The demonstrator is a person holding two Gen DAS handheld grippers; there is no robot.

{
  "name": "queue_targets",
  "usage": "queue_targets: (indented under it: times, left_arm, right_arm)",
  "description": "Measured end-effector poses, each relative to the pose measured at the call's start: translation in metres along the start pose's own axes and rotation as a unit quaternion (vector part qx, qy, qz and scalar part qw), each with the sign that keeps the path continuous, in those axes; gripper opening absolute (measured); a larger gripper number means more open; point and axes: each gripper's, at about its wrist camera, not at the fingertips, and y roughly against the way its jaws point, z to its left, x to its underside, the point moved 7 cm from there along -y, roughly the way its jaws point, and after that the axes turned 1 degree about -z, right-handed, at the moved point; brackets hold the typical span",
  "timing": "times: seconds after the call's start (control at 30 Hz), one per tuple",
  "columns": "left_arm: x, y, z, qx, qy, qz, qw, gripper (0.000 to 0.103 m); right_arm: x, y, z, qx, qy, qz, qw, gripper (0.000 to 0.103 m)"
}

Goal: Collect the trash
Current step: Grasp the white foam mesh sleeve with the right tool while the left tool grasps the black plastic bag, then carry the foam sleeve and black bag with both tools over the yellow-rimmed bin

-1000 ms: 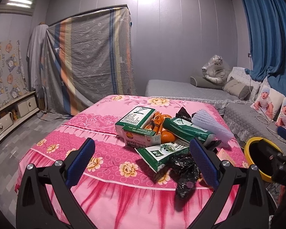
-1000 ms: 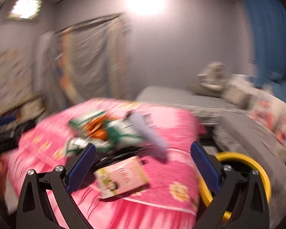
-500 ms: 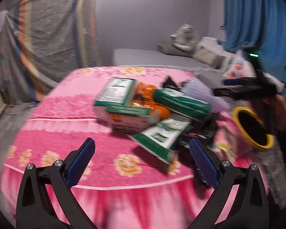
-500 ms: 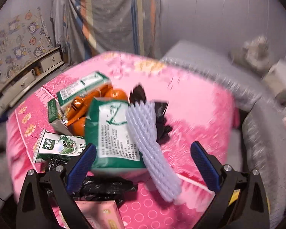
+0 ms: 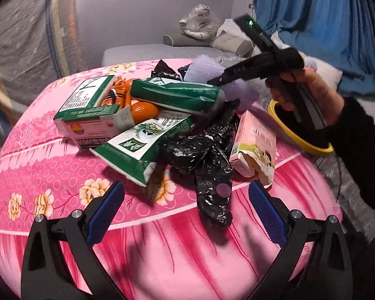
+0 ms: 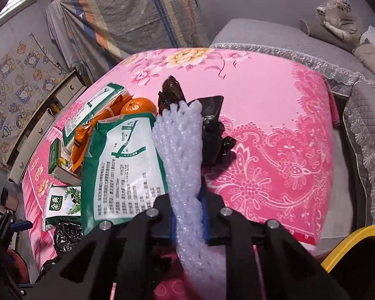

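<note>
A heap of trash lies on the pink flowered tablecloth (image 5: 50, 172). In it are a pale purple foam net sleeve (image 6: 182, 155), green packets (image 5: 172, 95), an open green-and-white carton (image 5: 87, 115), oranges (image 5: 142, 110), crumpled black plastic bags (image 5: 207, 165) and a small pink carton (image 5: 256, 147). My right gripper (image 6: 188, 215) is shut on the foam sleeve, its blue pads pinching the sleeve's near part. In the left wrist view that gripper (image 5: 217, 82), held by a hand, reaches into the heap from the right. My left gripper (image 5: 185, 210) stands open just before the black bag, holding nothing.
A yellow-rimmed black bin (image 5: 300, 135) stands to the right of the table, also seen as a yellow rim (image 6: 357, 245) in the right wrist view. A grey sofa (image 6: 275, 42) with cushions lies behind. A striped cloth covers furniture at the back left.
My right gripper swung over the heap and went from open to shut on the foam sleeve. My left gripper tilted down and moved closer to the trash.
</note>
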Motion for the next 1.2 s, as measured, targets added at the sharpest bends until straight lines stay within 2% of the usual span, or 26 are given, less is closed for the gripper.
queue_targets:
  times: [0.17,0.23,0.27,0.3,0.47,0.53,0.57,0.6,0.7,0.8,0.97,1.07,1.2]
  left_arm:
    - [-0.006,-0.008,-0.007,-0.002,-0.011,0.001,0.9999,0.094]
    - [-0.008,-0.011,-0.008,-0.006,-0.016,0.001,0.9999,0.085]
    - [-0.008,-0.015,-0.008,-0.007,-0.018,0.007,0.9998,0.071]
    - [-0.008,-0.021,-0.007,-0.007,-0.017,0.019,0.9997,0.064]
    - [-0.003,-0.036,-0.007,-0.016,-0.019,0.038,0.999,0.062]
    - [-0.001,-0.04,-0.008,-0.018,-0.021,0.044,0.9986,0.058]
    - [0.001,-0.042,-0.008,-0.021,-0.021,0.05,0.9983,0.047]
    - [0.003,-0.045,-0.007,-0.022,-0.018,0.06,0.9978,0.031]
    - [0.009,-0.051,-0.002,-0.022,0.001,0.076,0.9969,0.011]
    - [0.009,-0.038,0.003,-0.018,0.016,0.06,0.9979,0.008]
    - [0.001,0.016,0.009,-0.022,0.029,-0.012,0.9993,0.007]
    - [-0.01,0.054,0.018,-0.044,0.043,-0.069,0.9957,0.007]
    - [-0.033,0.09,0.019,-0.046,0.06,-0.125,0.9892,0.007]
  right_arm:
    - [0.007,0.044,-0.008,-0.007,-0.027,-0.055,0.998,0.013]
    - [0.014,0.065,-0.007,-0.017,-0.035,-0.077,0.996,0.013]
    - [0.019,0.075,-0.007,-0.022,-0.041,-0.084,0.995,0.013]
    - [0.025,0.084,-0.006,-0.028,-0.045,-0.089,0.995,0.013]
    - [0.052,0.117,0.005,-0.047,-0.046,-0.103,0.992,0.014]
    - [0.061,0.13,0.013,-0.054,-0.043,-0.112,0.991,0.014]
    - [0.064,0.134,0.016,-0.058,-0.043,-0.114,0.991,0.014]
    - [0.067,0.138,0.019,-0.061,-0.043,-0.116,0.99,0.014]
    - [0.074,0.145,0.027,-0.057,-0.039,-0.124,0.99,0.014]
    - [0.08,0.158,0.033,-0.061,-0.037,-0.133,0.988,0.014]
    - [0.084,0.177,0.033,-0.06,-0.037,-0.151,0.986,0.014]
    - [0.086,0.185,0.03,-0.061,-0.046,-0.162,0.984,0.014]
    - [0.089,0.194,0.019,-0.052,-0.066,-0.175,0.981,0.014]
